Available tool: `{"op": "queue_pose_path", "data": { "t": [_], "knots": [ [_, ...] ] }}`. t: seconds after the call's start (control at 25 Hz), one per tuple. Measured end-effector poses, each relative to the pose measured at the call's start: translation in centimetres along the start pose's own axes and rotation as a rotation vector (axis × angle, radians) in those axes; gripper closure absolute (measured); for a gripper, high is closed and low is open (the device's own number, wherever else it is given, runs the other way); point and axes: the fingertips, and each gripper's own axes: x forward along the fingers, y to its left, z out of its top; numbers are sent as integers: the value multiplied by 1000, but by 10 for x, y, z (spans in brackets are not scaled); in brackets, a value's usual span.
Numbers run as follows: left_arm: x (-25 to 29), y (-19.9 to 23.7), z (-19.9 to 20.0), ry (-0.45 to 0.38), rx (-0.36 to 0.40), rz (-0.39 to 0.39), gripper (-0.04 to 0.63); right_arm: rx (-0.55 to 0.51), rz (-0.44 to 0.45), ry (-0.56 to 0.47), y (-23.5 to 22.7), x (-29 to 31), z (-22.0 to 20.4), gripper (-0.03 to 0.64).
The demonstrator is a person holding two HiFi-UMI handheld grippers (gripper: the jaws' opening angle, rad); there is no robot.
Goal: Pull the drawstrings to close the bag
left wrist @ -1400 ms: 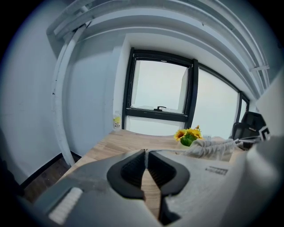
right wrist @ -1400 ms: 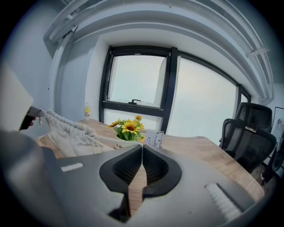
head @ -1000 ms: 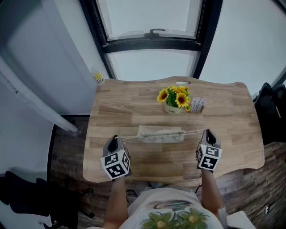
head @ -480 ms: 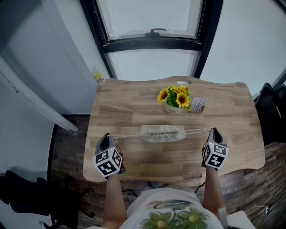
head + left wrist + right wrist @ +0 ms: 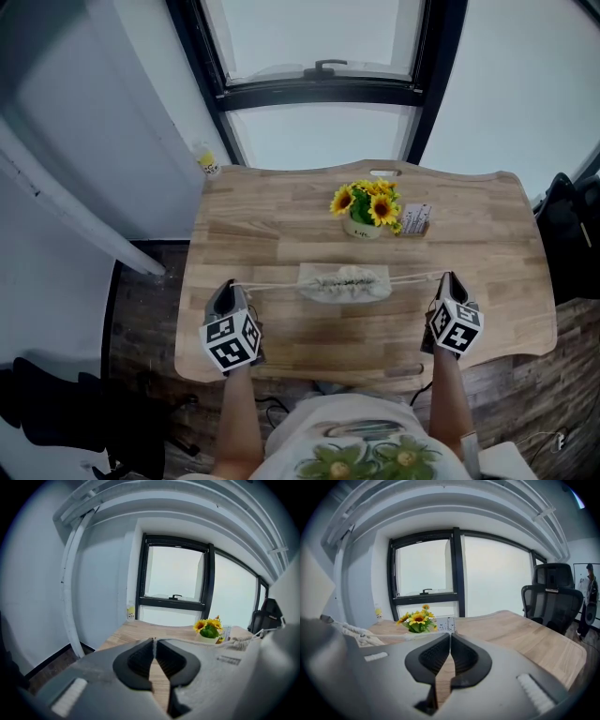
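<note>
A small cream drawstring bag (image 5: 345,283) lies gathered at the middle of the wooden table (image 5: 272,225). One thin cord runs from each of its ends. My left gripper (image 5: 228,285) is shut on the left drawstring (image 5: 267,284), which is stretched straight. My right gripper (image 5: 448,277) is shut on the right drawstring (image 5: 414,277), also taut. In the left gripper view the jaws (image 5: 153,640) meet, and the cord leads right to the bag (image 5: 244,641). In the right gripper view the jaws (image 5: 450,634) are closed too, with the bag (image 5: 349,631) at the left.
A pot of sunflowers (image 5: 367,210) and a small card (image 5: 414,218) stand behind the bag. A yellow-capped bottle (image 5: 206,161) sits on the window sill at the table's far left corner. An office chair (image 5: 551,603) stands to the right of the table.
Both grippers have moved outward, away from each other, the right one farther. The bag's mouth has bunched up tighter and the cords have lengthened.
</note>
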Motion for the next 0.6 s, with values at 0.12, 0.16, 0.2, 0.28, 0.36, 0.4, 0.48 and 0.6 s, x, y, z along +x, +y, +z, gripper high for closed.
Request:
{"op": "queue_pose_path", "data": {
  "t": [0.12,0.16,0.2,0.28,0.36,0.4,0.48,0.6],
  "knots": [
    [3,-3,-2,15,39,24,580,76,-49,37,-10,8,-10,606],
    [3,-3,-3,17,55,35,580,106,-58,37,-13,10,-12,606],
    [3,-2,-4,19,63,43,580,138,-64,35,-16,12,-12,607],
    [3,4,-7,30,51,58,580,200,-71,30,-23,14,-12,607],
    [3,15,-14,46,11,73,580,234,-75,24,-29,15,-12,607],
    [2,20,-18,53,-6,80,580,239,-78,21,-32,15,-12,607],
    [1,28,-23,62,-20,90,580,234,-88,10,-35,13,-12,607],
    [2,32,-25,64,-22,97,580,226,-96,-13,-41,12,-8,607]
  ]
}}
